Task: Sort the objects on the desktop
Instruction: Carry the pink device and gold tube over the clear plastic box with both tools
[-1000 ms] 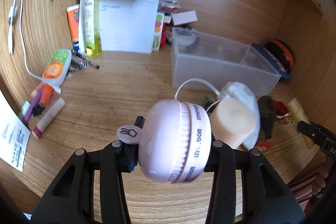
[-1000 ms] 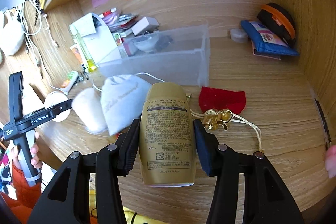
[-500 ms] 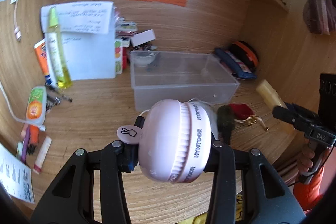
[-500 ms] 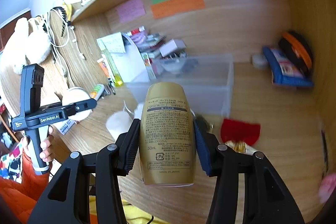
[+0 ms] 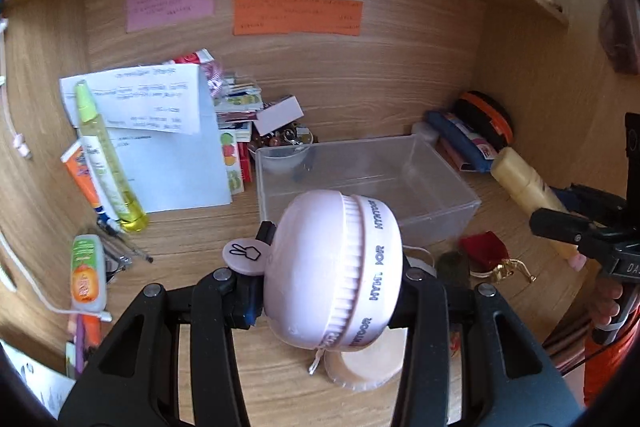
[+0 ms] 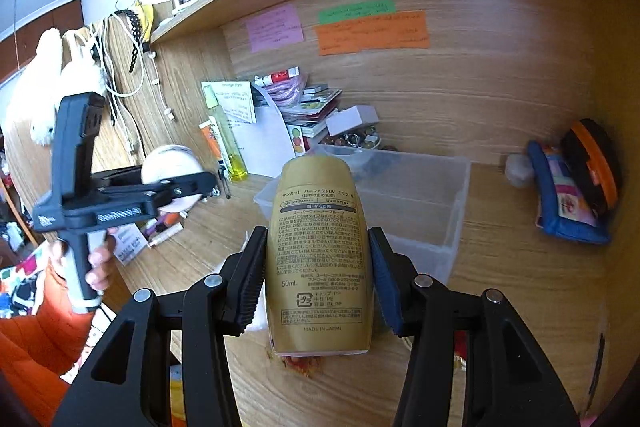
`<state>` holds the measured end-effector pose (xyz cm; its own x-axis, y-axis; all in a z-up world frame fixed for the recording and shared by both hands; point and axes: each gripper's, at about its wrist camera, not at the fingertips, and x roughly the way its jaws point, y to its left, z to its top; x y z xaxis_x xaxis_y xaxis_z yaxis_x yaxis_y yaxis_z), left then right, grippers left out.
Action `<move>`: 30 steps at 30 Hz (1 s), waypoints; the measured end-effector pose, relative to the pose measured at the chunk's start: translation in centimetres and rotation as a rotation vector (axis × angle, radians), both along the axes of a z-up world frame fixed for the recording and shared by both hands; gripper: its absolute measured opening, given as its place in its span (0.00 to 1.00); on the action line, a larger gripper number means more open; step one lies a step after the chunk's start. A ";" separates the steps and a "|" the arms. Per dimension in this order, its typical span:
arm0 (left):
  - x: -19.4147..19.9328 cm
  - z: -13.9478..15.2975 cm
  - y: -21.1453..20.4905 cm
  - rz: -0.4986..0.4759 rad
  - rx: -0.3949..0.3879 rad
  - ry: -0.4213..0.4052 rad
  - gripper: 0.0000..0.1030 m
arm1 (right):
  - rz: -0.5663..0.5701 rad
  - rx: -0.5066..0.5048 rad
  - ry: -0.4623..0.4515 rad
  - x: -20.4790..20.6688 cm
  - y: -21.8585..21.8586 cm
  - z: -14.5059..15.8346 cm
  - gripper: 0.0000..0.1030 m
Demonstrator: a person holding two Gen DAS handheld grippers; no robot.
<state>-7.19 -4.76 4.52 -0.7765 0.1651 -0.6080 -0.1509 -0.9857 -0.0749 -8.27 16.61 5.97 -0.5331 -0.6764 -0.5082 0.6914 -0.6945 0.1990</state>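
My left gripper (image 5: pixel 332 287) is shut on a round pink case (image 5: pixel 336 271) with a ribbed white band, held above the desk in front of the clear plastic bin (image 5: pixel 460 205). My right gripper (image 6: pixel 318 279) is shut on a gold sunscreen bottle (image 6: pixel 320 255), held upright above the desk before the same bin (image 6: pixel 452 227). The bottle also shows at the right of the left wrist view (image 5: pixel 524 187). The pink case shows at the left of the right wrist view (image 6: pixel 170 167). The bin holds a small bowl (image 5: pixel 282 161) in its far left corner.
A yellow-green bottle (image 5: pixel 106 163), papers (image 5: pixel 168 147) and tubes (image 5: pixel 86 273) lie at the left. A red pouch (image 5: pixel 484 247) and a beige roll (image 5: pixel 362 367) lie on the desk below the grippers. A blue pouch (image 6: pixel 560 195) and orange-black case (image 6: pixel 596 163) sit at the back right.
Both grippers have risen and pulled back from the desk with their objects held. The bin and back wall notes now sit lower and further into view.
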 end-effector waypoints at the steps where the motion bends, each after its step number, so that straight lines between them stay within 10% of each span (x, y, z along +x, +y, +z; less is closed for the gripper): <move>1: -0.5 0.0 -0.1 -0.002 0.003 -0.006 0.42 | 0.000 0.001 -0.001 -0.4 -0.2 0.1 0.44; 30: -16.6 -4.4 -0.6 -0.013 0.017 -0.213 0.42 | 0.006 0.205 -0.193 -15.1 -5.4 -4.3 0.44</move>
<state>-23.83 -5.39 0.07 -0.6289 0.1857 -0.7550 -0.1423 -0.9822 -0.1230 -23.39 11.23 1.71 -0.4093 -0.5514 -0.7270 0.6583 -0.7301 0.1831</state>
